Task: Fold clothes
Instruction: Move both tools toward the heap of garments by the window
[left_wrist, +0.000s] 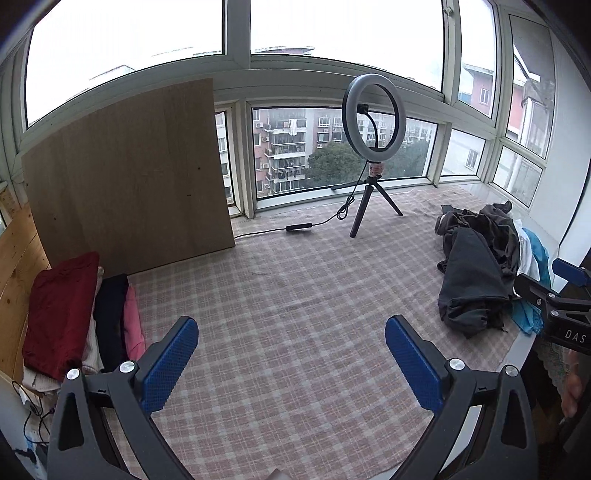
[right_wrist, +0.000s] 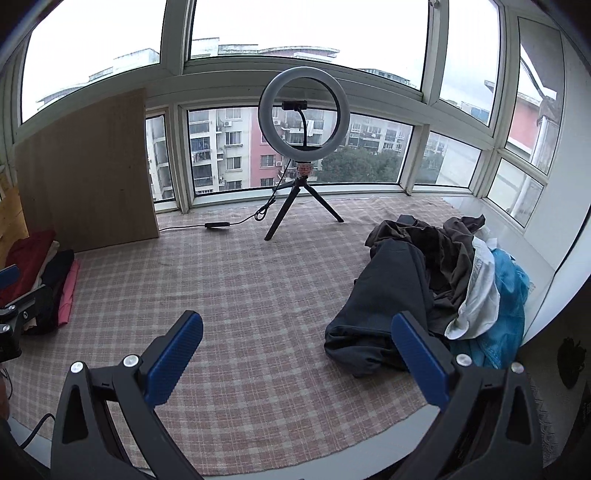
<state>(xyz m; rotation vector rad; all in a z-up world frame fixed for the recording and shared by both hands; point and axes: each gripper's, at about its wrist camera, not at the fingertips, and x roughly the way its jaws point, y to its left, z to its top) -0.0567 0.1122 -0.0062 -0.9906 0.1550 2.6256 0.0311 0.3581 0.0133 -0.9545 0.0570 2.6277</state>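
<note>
1. One heap of unfolded clothes lies on the checked cloth — just beyond the right gripper, touching neither pad.
2. Both grippers — left gripper too — gape wide, holding nothing.
3. Folded clothes sit far left.

Bright gray daylight comes in through the big windows, the sky glares white, and the edges look bent and dark.

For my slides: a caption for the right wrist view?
Open right gripper above checked cloth, facing unfolded clothes pile.
</note>
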